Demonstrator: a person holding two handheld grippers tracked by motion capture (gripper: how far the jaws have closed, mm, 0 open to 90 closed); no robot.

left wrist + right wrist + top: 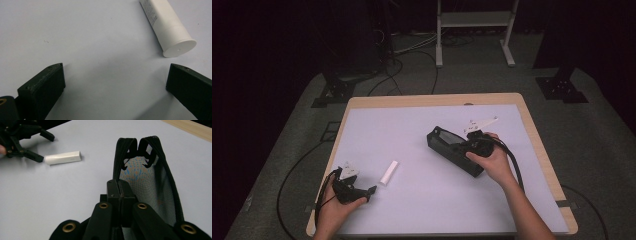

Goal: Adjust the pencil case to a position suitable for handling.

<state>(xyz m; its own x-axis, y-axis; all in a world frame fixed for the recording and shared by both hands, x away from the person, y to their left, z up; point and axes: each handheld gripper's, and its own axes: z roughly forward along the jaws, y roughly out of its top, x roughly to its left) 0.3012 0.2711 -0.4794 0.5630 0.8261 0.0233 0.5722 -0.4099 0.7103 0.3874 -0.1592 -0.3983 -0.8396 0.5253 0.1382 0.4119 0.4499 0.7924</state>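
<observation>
A white tube (388, 172) lies on the pale mat, cap end toward my left gripper (362, 186). In the left gripper view that gripper (115, 70) stands open wide just short of the tube (167, 27), which lies ahead beyond the right-hand jaw. A black zip pouch (454, 150) sits right of centre with its top open. My right gripper (467, 145) is shut on the pouch's near rim. The right gripper view shows the jaws (119, 186) pinched on the zipper edge and the pouch's mesh inside (150, 182). The tube (63, 158) and the left gripper (22, 140) show farther off there.
The mat covers a wooden table (537, 135) whose edge shows along the right and back. Cables trail from both grippers off the near edge. A white metal stand (474, 30) and dark equipment bases stand on the floor beyond the table.
</observation>
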